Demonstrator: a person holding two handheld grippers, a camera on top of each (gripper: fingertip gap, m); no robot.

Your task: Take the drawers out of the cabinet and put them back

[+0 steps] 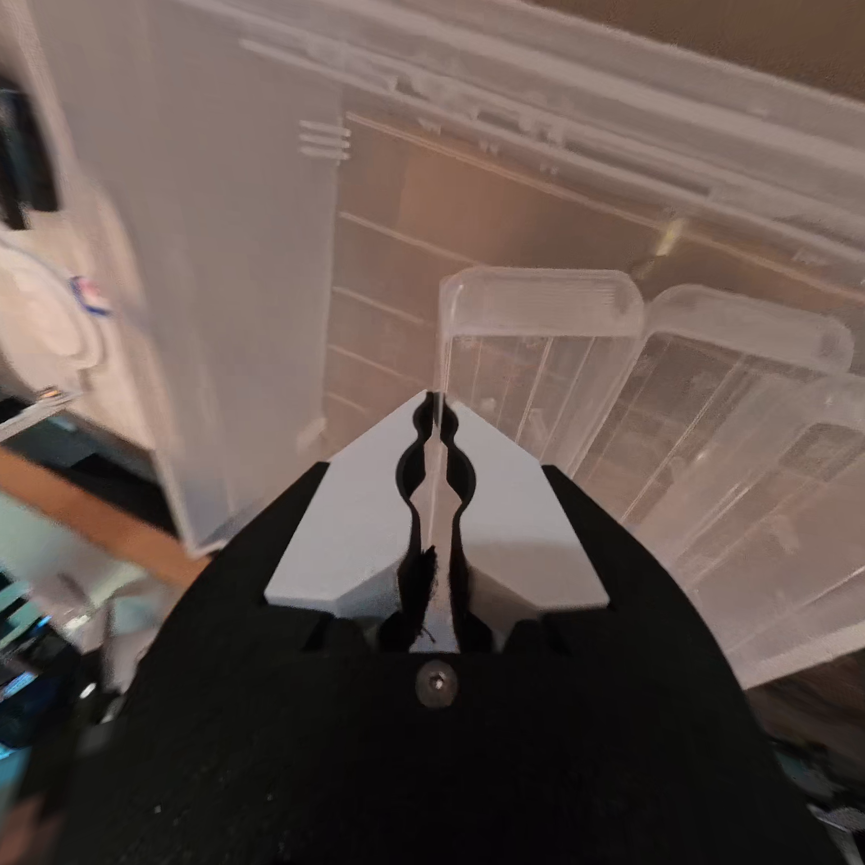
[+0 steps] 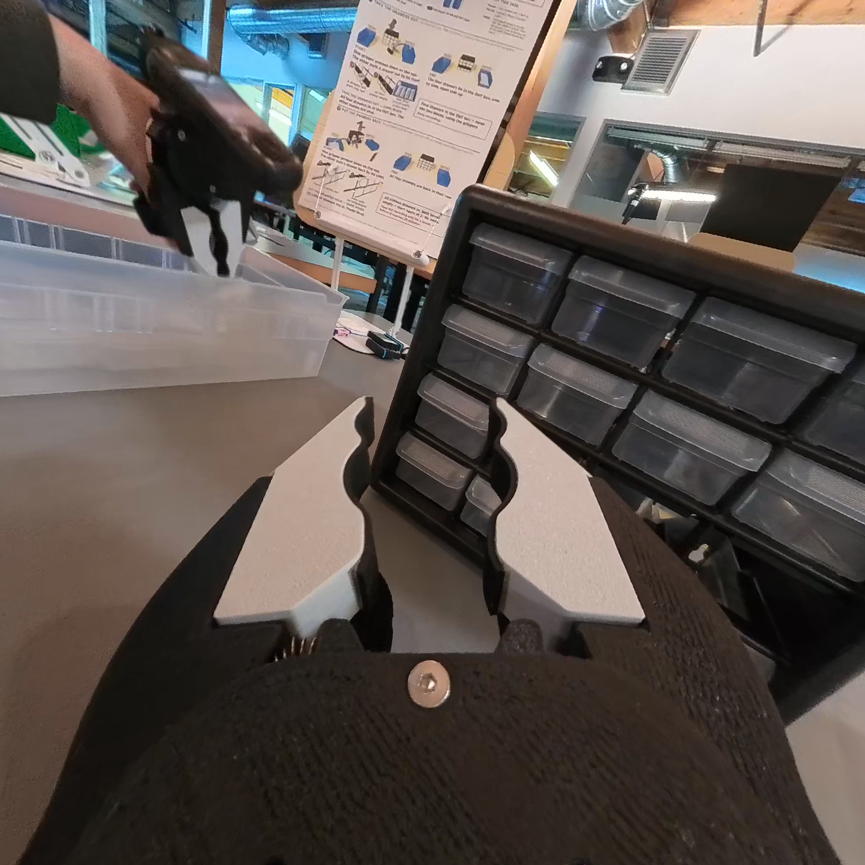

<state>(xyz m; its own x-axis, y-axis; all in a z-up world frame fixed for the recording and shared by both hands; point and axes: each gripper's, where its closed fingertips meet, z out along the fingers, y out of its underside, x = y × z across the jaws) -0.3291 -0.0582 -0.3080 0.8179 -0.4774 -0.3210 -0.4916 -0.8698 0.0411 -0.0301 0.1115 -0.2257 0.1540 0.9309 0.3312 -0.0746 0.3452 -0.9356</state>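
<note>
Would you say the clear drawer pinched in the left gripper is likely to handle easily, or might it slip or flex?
The clear drawer looks thin-walled and empty, so probably light. The left gripper pinches only one thin wall edge, so it may flex or pivot. Its glossy plastic could be slippery.

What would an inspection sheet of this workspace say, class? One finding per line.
Surface: grey table, mostly bare.
Job's things: black cabinet with clear drawers seated; held drawer over the translucent bin, other drawers beside it.
Clutter: small dark items behind the cabinet.
Grippers: left gripper shut on the held drawer's wall; right gripper open, empty, near the cabinet's lower left corner.
Cables: nothing seen.
Surroundings: instruction poster on a stand, windows, ceiling ducts.
</note>
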